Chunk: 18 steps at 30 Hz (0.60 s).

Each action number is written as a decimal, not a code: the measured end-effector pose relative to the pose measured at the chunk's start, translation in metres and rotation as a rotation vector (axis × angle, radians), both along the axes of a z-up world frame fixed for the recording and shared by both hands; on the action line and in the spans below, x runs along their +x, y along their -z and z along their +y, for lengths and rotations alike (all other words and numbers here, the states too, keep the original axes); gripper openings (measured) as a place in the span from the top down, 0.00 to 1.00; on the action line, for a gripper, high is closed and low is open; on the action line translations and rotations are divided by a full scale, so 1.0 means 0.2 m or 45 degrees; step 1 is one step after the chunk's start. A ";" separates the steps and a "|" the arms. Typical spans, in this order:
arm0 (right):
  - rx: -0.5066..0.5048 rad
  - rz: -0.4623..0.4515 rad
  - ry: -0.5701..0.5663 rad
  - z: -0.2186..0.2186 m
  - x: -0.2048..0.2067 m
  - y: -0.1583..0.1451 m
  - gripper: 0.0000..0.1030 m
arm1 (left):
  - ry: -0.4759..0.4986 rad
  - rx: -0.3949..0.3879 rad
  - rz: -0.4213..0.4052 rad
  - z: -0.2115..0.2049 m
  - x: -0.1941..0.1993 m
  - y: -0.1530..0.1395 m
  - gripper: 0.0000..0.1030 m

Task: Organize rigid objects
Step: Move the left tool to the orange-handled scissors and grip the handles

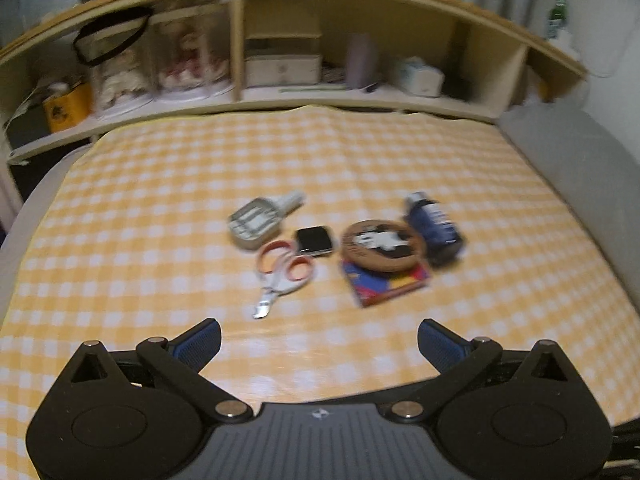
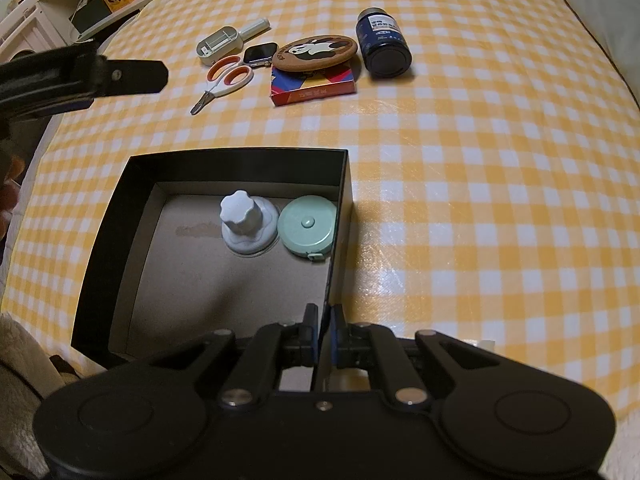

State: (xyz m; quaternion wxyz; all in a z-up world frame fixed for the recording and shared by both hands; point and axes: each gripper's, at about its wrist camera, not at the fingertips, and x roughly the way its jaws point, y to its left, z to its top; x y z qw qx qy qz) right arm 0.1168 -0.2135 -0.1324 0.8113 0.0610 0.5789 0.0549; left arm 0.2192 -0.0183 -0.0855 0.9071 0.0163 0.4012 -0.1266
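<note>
Closest to the right wrist camera, the right gripper (image 2: 325, 328) has its jaws clenched on the near right wall of a black box (image 2: 104, 240), one finger inside and one outside the thin cardboard edge. Inside that box, toward its far right corner, a pale blue knobbed lid (image 2: 248, 220) stands just beside a mint-green round tape measure (image 2: 308, 226), which lies against the right wall. Everything sits on a yellow and white checked tablecloth (image 2: 480, 200). Farther back lies a loose cluster: orange-handled scissors (image 1: 280, 272) with the blades pointing toward the viewer, a smartwatch (image 1: 315, 241) touching the handles, a grey scoop-shaped container (image 1: 256, 222) just behind them, and to the right a round panda coaster (image 1: 380, 245) resting on top of a small red and blue box (image 1: 386, 284). A dark blue bottle (image 1: 434, 229) lies on its side just right of the coaster. The left gripper (image 1: 319, 344) hovers above the cloth short of the scissors, jaws spread wide and holding nothing. Behind the table runs a wooden shelf (image 1: 240, 40) crowded with blurred items.
</note>
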 end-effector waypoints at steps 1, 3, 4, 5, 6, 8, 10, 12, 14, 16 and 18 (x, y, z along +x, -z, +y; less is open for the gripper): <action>-0.002 -0.001 -0.002 0.00 0.00 0.00 0.94 | -0.017 -0.001 0.009 0.02 0.03 0.02 0.00; -0.001 0.000 0.000 0.00 0.00 0.00 0.94 | -0.058 -0.022 0.042 0.07 0.08 0.07 0.00; 0.000 0.000 0.000 0.00 0.00 0.00 0.94 | -0.079 -0.036 0.054 0.09 0.10 0.10 0.00; -0.001 0.000 0.000 0.00 0.00 0.00 0.94 | -0.089 -0.043 0.062 0.10 0.13 0.12 0.00; -0.003 -0.001 -0.002 0.00 0.00 0.00 0.94 | -0.081 -0.042 0.070 0.11 0.14 0.13 0.00; -0.012 -0.003 -0.010 0.00 0.00 0.00 0.94 | -0.004 -0.025 0.086 0.10 0.18 0.17 0.00; -0.018 -0.005 -0.016 0.01 0.00 0.00 0.94 | 0.046 0.027 0.048 0.07 0.20 0.19 0.00; -0.020 -0.005 -0.018 0.00 0.01 0.00 0.94 | 0.078 0.089 -0.007 0.04 0.22 0.21 0.01; -0.020 -0.005 -0.020 0.00 0.01 0.00 0.94 | 0.101 0.090 -0.034 0.03 0.25 0.24 0.08; -0.025 -0.005 -0.022 0.00 0.01 0.00 0.94 | 0.111 0.074 -0.045 0.02 0.29 0.27 0.16; -0.034 -0.007 -0.032 0.01 0.01 0.00 0.94 | 0.116 0.072 -0.046 0.01 0.33 0.31 0.27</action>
